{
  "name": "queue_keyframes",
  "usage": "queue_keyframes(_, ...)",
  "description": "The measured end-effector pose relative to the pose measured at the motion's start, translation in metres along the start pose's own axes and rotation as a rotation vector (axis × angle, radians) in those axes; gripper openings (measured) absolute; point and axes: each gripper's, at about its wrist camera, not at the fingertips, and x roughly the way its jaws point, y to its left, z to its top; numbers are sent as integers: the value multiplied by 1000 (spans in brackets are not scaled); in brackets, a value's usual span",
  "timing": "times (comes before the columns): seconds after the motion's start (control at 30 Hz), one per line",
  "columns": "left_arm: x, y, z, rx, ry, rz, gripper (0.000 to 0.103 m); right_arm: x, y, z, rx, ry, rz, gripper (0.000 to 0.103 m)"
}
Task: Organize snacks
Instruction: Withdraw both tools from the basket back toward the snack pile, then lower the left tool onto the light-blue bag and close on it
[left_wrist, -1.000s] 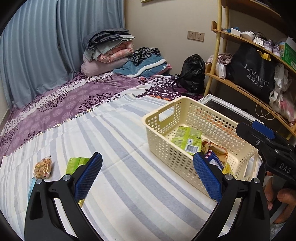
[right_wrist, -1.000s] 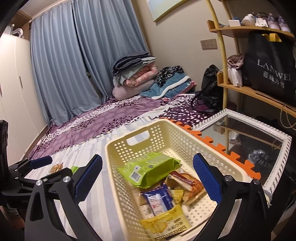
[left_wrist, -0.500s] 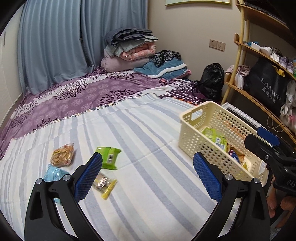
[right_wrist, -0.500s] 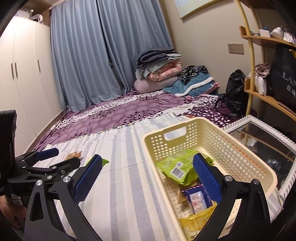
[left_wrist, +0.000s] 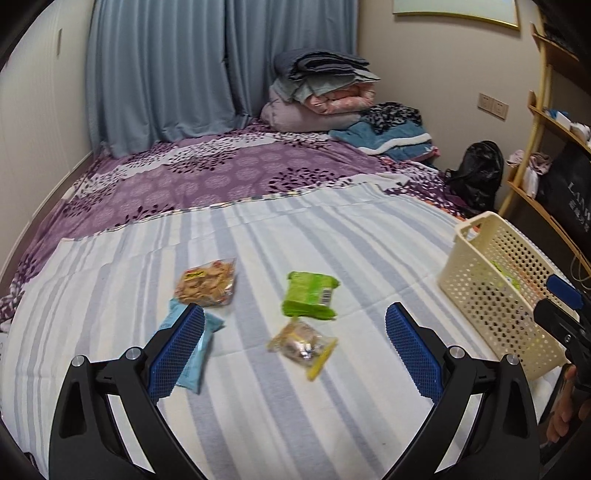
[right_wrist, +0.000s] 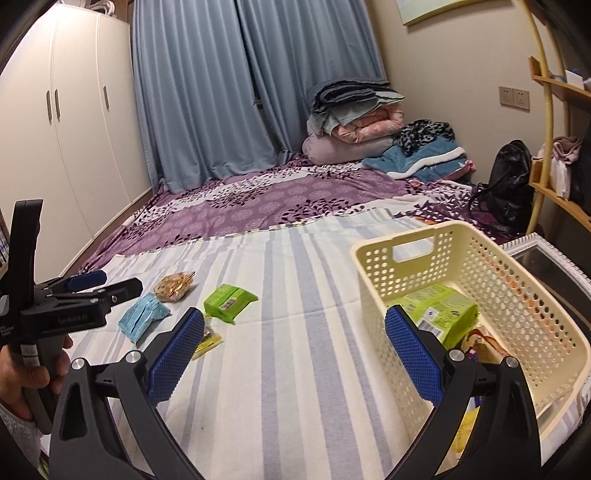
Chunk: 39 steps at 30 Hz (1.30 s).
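I see left tool (left_wrist: 294, 345) spread wide, nothing between pads, hovering over striped bed sheet (left_wrist: 258, 406). Right tool (right_wrist: 294, 345) also wide apart, holding nothing, near cream basket (right_wrist: 524, 280) at right edge of bed. Four loose snacks on sheet, left of basket: green packet (left_wrist: 309, 296), clear yellow-edged packet (left_wrist: 303, 342) just nearer, biscuit bag (left_wrist: 207, 283) further left, light blue packet (right_wrist: 142, 316) beside it. Basket already holds green packet and other wrappers.

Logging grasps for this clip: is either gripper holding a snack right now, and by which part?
Nothing is held. The left gripper and right gripper are both open and empty; the green snack packet lies untouched on the striped sheet.
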Motion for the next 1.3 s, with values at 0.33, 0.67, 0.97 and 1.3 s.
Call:
queue_keyframes(0.33,7,62,-7,-90,15,87,100,17,17,-3,-34,49,29,98)
queue_keyframes(0.67,53,102,-31,-122,98,126,100,40,30,-14,-50,110,59,98)
queue_keyframes(0.97,113,113,-40,-93,198,97,100,61,38,-24,-62,169,62,98)
queue_keyframes(1.3,156,127,-36,-106,246,88,100,89,50,-30,-75,223,67,98)
